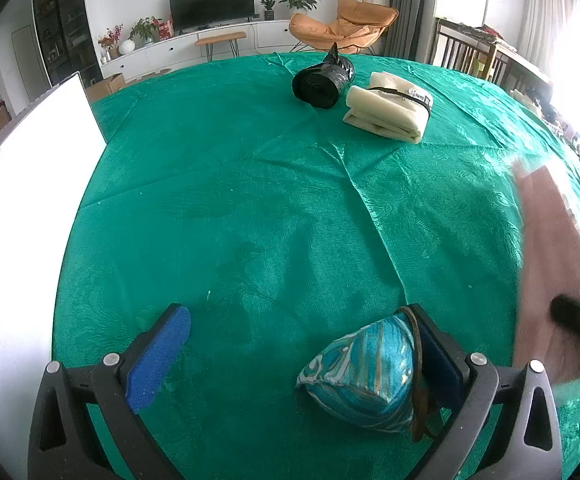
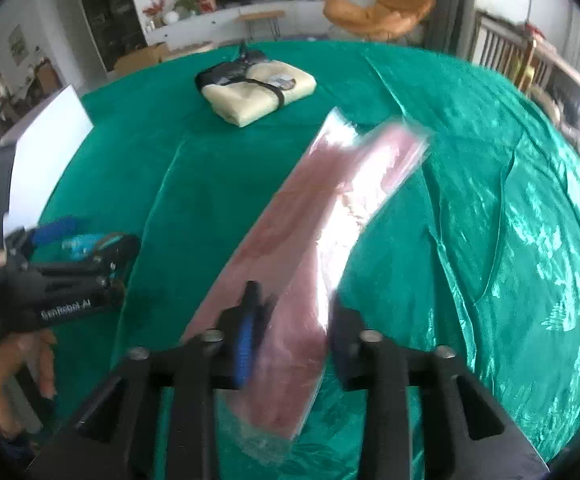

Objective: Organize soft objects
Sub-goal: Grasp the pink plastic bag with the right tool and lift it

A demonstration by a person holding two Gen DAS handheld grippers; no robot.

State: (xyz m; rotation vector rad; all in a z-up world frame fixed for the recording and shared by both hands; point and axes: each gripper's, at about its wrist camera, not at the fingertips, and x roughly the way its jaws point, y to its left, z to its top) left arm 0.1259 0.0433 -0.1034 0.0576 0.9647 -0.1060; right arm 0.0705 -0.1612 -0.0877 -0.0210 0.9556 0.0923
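Note:
My left gripper (image 1: 302, 328) is open. A teal patterned pouch (image 1: 364, 372) with a brown cord rests on the green cloth against its right pad (image 1: 442, 364). My right gripper (image 2: 294, 312) has a long pink item in a clear plastic bag (image 2: 310, 220) between its fingers; the bag looks blurred and the grip is unclear. The bag also shows at the right of the left wrist view (image 1: 550, 264). A black roll of bags (image 1: 322, 80) and a folded cream cloth with a black band (image 1: 390, 108) lie at the far side; the cloth shows in the right wrist view (image 2: 257, 92).
A green tablecloth (image 1: 249, 184) covers the table. A white board (image 1: 21, 208) stands along the left edge. The left gripper and the hand holding it show at the left of the right wrist view (image 2: 61, 276). Chairs and a TV stand lie beyond the table.

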